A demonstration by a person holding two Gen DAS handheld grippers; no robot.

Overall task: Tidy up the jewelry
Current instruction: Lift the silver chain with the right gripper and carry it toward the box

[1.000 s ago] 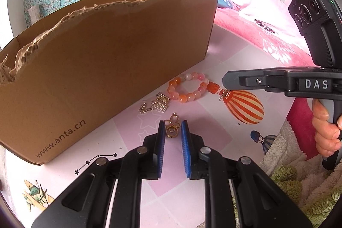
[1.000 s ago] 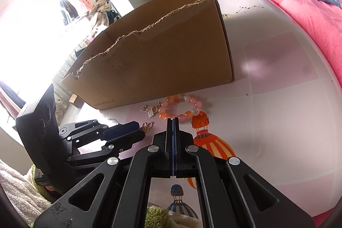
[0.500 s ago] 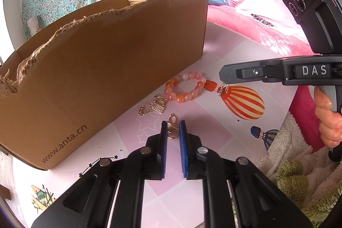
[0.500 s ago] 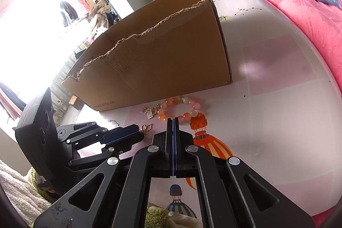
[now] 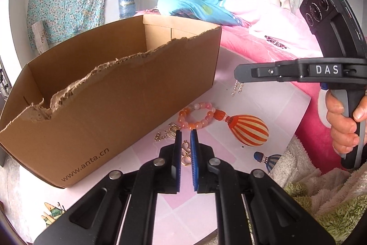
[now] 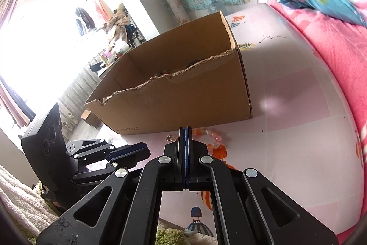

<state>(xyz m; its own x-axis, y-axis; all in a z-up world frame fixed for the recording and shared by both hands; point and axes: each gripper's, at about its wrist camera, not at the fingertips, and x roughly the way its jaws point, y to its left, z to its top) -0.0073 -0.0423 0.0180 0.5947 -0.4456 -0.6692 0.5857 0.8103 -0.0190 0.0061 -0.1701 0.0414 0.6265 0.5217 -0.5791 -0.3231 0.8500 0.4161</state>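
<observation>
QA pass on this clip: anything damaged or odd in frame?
Yes. The box has a ragged, torn top edge along its near wall, where a flap seems ripped off. Otherwise, a bracelet and small gold pieces lie loose on the mat beside it, not inside.

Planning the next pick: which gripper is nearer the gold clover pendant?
Left. The gold clover pendant sits between the fingers of the left gripper; the right gripper is away to its right, a gold chain dangling from it.
</observation>
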